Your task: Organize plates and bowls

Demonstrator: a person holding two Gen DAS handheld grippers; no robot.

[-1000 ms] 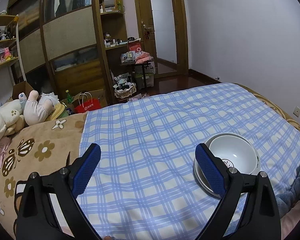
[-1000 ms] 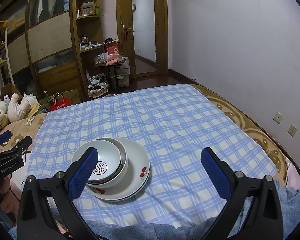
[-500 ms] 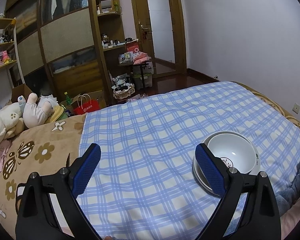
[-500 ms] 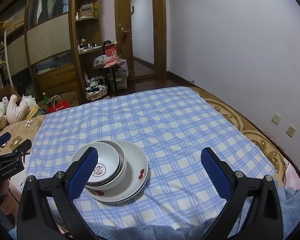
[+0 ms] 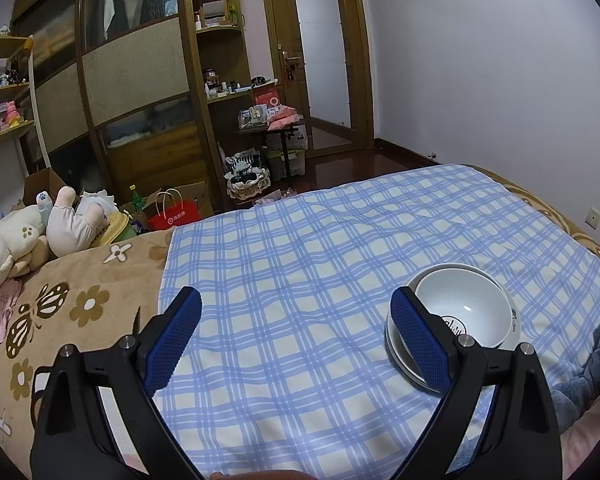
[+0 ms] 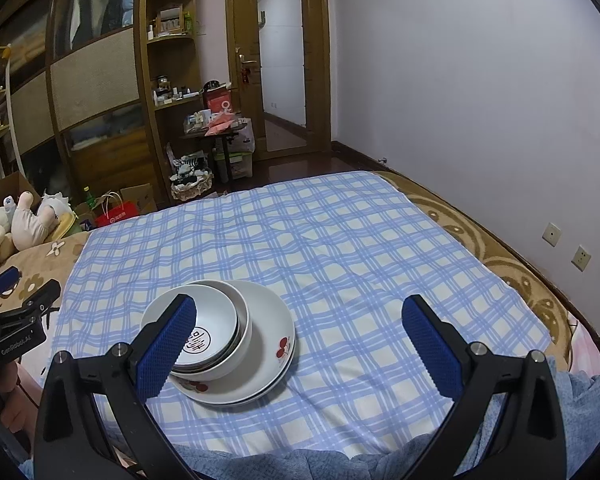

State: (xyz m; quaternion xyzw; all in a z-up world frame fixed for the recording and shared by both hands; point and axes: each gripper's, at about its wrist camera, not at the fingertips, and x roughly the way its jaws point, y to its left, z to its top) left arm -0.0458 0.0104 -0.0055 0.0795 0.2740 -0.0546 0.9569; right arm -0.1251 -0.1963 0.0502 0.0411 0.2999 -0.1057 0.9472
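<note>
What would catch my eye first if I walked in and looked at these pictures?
Probably the stack of white bowls nested on white plates, sitting on a blue checked cloth spread over a bed. Next, the blue-padded fingers of the right hand-held gripper, spread wide and holding nothing; the left hand-held gripper is just as open. At the far left, plush toys lie on the brown flowered blanket.

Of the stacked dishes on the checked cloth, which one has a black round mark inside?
The top bowl, the smallest, nested innermost. The plate beneath shows red cherry prints instead.
</note>
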